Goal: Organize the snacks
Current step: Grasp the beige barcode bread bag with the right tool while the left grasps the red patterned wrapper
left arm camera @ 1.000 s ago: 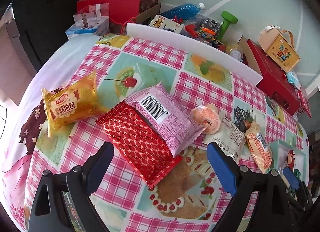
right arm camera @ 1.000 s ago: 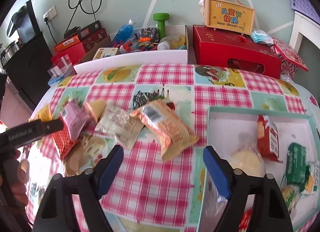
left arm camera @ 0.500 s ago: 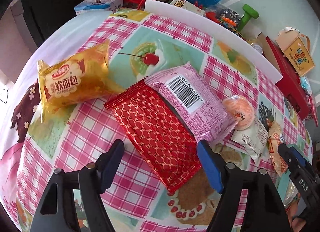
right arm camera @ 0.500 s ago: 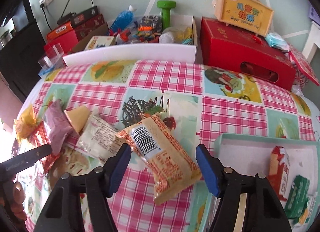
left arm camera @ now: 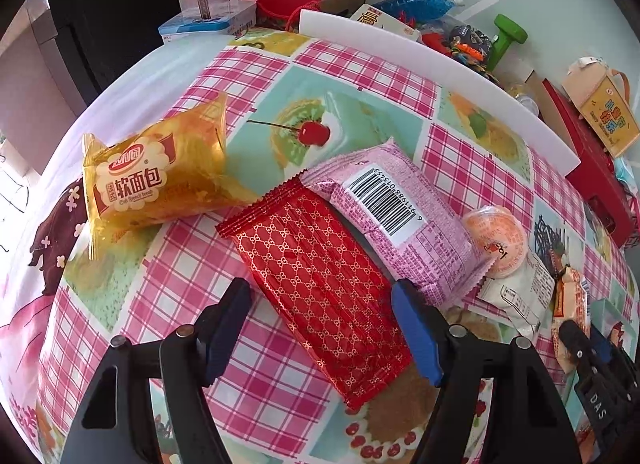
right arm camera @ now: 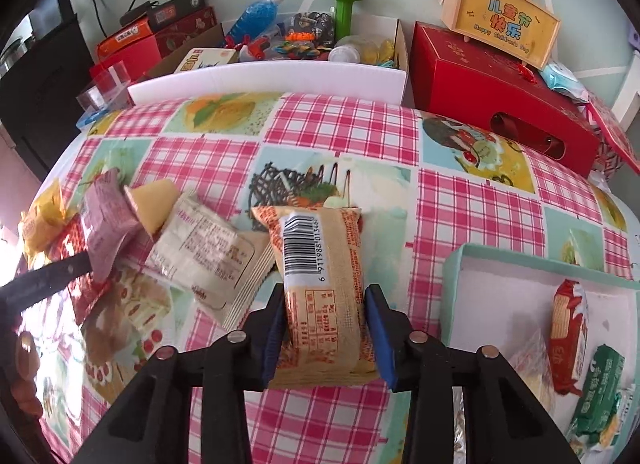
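A: So the right tongs (right arm camera: 326, 330) are clenched on the orange snack pack (right arm camera: 320, 284), pads squeezing its long sides near the bottom end. It sits mid-tabletop (right arm camera: 340, 131), with the teal box (right arm camera: 452, 292) at about 3 o'clock from it.

B: Looks light and puffy to me, crinkly film, probably crushable inside. A side grip should be fine, just no harder squeeze.

A: And the left tongs (left arm camera: 320, 328)? Jaws are closing, straddling the lower half of the red foil packet (left arm camera: 316, 284), pads not pressing yet.

B: That one's flat and slick, so I'd pinch across the narrow width. The pink pack (left arm camera: 396, 219) overlaps its edge at 2 o'clock and the yellow bread bag (left arm camera: 156, 175) sits at 10, so it might drag one along.
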{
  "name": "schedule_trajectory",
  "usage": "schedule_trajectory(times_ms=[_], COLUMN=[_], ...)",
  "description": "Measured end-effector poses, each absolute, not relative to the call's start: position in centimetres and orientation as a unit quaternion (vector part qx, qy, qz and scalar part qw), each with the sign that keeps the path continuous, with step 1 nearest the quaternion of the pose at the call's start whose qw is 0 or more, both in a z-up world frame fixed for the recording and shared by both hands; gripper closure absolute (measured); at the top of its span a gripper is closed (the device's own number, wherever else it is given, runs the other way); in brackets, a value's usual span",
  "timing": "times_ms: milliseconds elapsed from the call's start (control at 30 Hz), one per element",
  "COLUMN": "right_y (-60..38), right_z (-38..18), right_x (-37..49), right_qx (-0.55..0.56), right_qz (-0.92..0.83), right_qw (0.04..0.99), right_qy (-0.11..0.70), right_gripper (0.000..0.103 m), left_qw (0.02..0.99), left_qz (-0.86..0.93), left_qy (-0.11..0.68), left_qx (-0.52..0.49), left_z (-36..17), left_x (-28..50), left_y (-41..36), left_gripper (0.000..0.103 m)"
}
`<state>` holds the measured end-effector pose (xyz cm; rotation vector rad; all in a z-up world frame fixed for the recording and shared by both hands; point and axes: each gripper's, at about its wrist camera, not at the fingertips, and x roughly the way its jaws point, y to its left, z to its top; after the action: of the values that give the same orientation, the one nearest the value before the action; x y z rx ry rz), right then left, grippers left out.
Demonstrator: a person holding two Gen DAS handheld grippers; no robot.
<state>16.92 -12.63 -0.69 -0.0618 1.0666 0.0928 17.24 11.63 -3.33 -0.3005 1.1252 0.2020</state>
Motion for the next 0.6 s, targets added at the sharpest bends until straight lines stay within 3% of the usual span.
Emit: schedule_trajectory(times_ms=[400,600], right_y=[-12.5,-12.8], right_z=[-0.9,-1.1], right_x=[14.5,12.8], right_qx=[-0.031,-0.023], right_qz=[0.041,0.037], right_qw=[0.859,0.859], right_qy=[0.509,0.510], right_gripper=[0.063,0.063], left_qw=[0.837,0.839], left_qz=[0.114,0.102], left_qy=[0.522,0.524], left_qx=[-0.114,-0.106], left_z=[-3.8,-3.5], left_x=[17.9,16.7], left_y=[10.6,10.5], left_gripper=[0.030,0.047])
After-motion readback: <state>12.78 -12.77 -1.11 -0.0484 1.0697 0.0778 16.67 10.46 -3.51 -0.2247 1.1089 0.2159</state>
